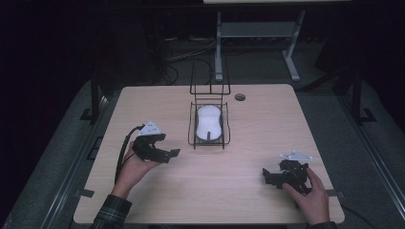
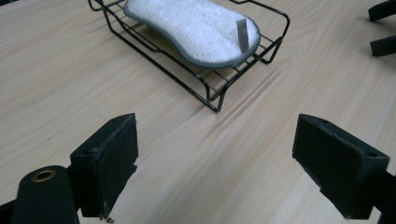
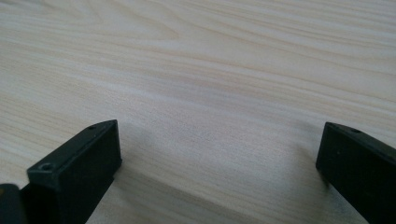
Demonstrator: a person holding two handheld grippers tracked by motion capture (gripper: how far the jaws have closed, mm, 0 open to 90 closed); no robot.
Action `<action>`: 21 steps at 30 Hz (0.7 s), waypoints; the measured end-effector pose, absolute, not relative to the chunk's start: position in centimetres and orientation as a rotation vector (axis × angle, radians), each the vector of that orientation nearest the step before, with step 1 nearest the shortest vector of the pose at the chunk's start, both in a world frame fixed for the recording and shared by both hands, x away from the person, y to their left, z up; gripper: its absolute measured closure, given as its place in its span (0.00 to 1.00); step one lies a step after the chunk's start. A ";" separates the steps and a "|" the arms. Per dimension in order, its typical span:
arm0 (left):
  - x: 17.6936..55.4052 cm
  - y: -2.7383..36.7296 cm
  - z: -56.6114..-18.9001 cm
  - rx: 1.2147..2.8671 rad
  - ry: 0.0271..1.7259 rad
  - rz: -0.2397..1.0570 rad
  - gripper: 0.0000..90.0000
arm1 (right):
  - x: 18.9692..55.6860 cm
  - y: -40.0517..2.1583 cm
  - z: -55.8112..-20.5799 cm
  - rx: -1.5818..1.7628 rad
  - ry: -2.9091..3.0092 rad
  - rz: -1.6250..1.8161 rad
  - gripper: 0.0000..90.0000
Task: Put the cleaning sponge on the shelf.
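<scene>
Table (image 1: 143, 200): sponge (image 2: 196, 30) beyond left claw (image 2: 215, 154)

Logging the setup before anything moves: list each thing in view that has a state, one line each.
left claw: open, empty, aimed at the rack
right claw: open, empty, low over bare table
sponge: lying flat in the rack, untouched
wire rack: upright on the table, back frame standing
table: bare around the rack
</scene>
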State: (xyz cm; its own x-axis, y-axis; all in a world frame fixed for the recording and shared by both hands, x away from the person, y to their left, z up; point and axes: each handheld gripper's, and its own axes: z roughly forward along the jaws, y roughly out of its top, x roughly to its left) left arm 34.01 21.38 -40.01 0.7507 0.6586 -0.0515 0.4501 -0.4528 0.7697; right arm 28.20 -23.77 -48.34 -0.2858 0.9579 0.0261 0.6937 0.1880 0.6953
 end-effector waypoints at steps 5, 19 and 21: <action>33.1 22.0 -40.4 2.124 0.836 0.331 0.15 | 28.2 -23.8 -48.3 1.547 2.053 0.854 0.00; 29.8 24.5 -42.4 2.146 0.870 0.450 0.15 | 28.2 -23.8 -48.3 1.548 2.053 0.855 0.00; 29.4 24.8 -42.9 2.157 0.878 0.453 0.15 | 28.2 -23.8 -48.3 1.547 2.054 0.855 0.00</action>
